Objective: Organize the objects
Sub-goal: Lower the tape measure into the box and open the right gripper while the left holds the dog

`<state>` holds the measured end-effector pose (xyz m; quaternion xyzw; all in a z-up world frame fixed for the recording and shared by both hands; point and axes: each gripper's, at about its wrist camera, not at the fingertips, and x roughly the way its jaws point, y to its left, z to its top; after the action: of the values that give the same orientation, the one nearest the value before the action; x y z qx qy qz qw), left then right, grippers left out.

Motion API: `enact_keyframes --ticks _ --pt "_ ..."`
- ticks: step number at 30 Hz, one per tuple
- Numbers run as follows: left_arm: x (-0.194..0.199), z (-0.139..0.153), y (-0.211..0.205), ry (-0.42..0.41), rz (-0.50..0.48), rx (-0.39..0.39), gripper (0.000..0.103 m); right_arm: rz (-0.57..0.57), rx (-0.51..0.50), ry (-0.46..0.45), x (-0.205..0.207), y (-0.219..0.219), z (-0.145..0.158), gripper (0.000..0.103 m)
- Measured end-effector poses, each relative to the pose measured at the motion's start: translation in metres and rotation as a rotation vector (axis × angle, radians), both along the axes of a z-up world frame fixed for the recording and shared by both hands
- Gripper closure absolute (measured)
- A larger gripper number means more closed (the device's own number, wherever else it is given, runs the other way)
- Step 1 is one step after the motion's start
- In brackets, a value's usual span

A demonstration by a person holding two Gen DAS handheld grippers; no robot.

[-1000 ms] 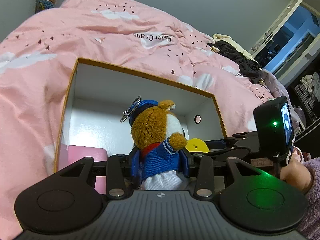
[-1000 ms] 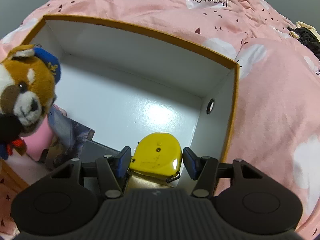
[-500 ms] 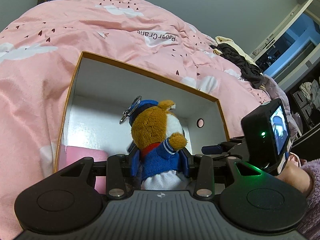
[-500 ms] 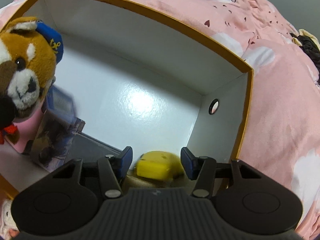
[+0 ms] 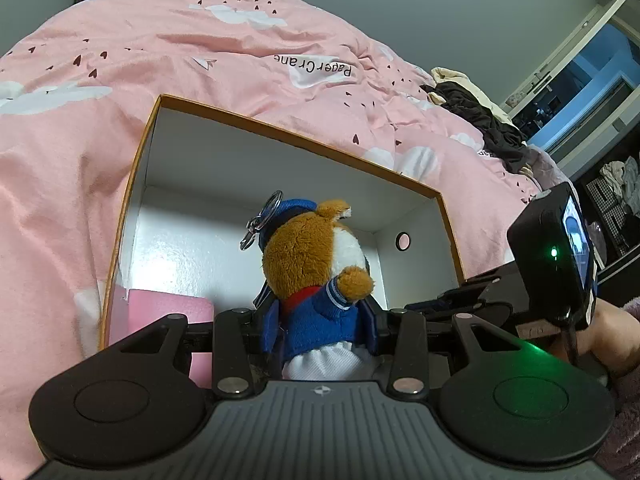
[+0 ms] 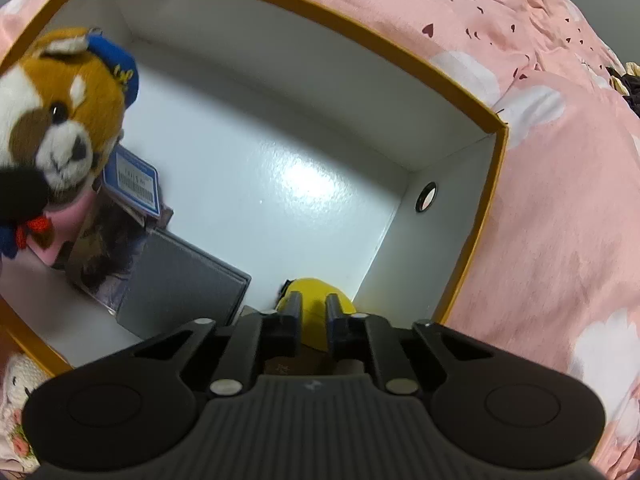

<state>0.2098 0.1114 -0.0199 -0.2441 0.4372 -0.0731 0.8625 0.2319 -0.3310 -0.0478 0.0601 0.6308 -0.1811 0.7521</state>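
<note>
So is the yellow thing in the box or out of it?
In: the yellow object lies on the box floor, in its near right corner.

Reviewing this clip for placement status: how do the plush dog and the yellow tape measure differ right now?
The plush dog is held upright, clamped in the left gripper above the box; the yellow tape measure lies on the box floor in the corner, below the shut right gripper. The dog is soft, furry and multicoloured; the tape measure is hard, smooth and plain yellow. The dog looks larger. Both are within the box's outline.
</note>
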Motion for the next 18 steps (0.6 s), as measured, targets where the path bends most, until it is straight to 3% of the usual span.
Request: enact_keyframes --ticks 5,16,18 --pt "0.001 -0.001 -0.002 0.0 -0.007 -0.001 0.057 -0.045 0.075 -0.011 -0.006 -0.01 -0.01 0.093" --pt "0.004 -0.005 0.0 0.005 0.008 0.004 0.057 0.023 -0.008 -0.054 -0.022 -0.036 -0.009 0.091" --pt "0.004 -0.005 0.001 0.004 0.01 0.015 0.057 0.039 -0.022 -0.033 -0.024 -0.042 -0.016 0.083"
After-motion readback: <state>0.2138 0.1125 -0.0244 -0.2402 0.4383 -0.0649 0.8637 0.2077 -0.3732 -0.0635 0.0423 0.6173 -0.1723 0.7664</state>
